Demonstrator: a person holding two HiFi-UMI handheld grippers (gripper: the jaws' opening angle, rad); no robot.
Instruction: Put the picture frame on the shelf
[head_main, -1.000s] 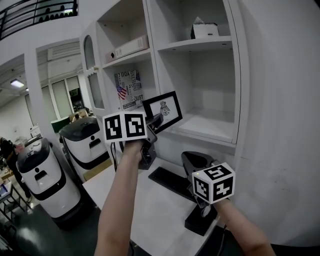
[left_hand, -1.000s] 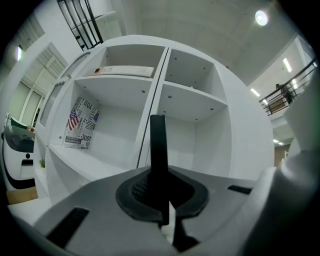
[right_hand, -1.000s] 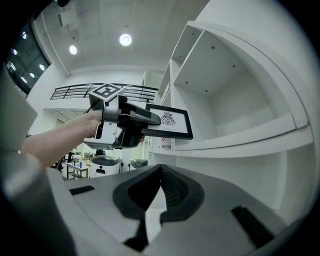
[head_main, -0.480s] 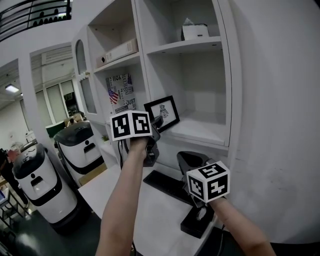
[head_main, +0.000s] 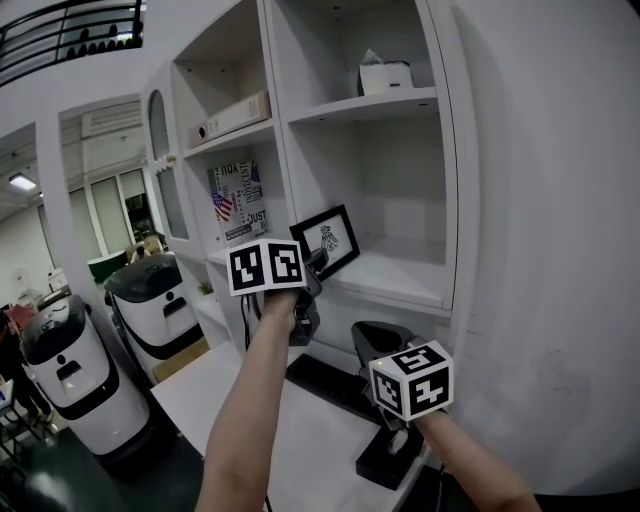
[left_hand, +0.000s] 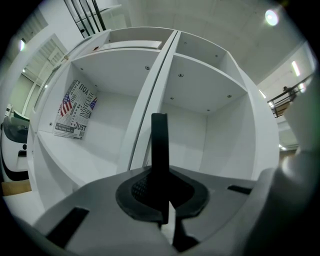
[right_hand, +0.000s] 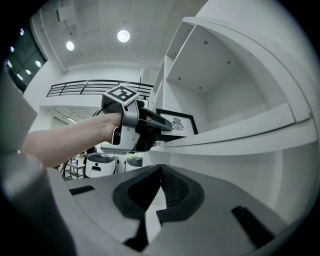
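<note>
A black picture frame (head_main: 326, 240) with a white mat and a small dark drawing is clamped by its lower left edge in my left gripper (head_main: 314, 262), which is shut on it. The frame is tilted at the front left of the lower right shelf (head_main: 400, 277); whether it touches the board I cannot tell. In the left gripper view the frame (left_hand: 159, 150) shows edge-on as a black bar rising from the jaws, in front of the shelf divider. My right gripper (head_main: 368, 333) hangs lower, over the table, shut and empty. From it I see the frame (right_hand: 178, 124) above the shelf edge (right_hand: 240, 131).
A flag poster (head_main: 238, 200) leans in the left compartment, a long white box (head_main: 232, 115) lies above it, and a tissue box (head_main: 385, 75) sits on the upper right shelf. A black stand (head_main: 340, 375) lies on the white table (head_main: 225, 390). Two white robots (head_main: 70, 375) stand at left.
My left gripper has carried the frame a little further in toward the lower right shelf. The right gripper has stayed low near the table, still shut.
</note>
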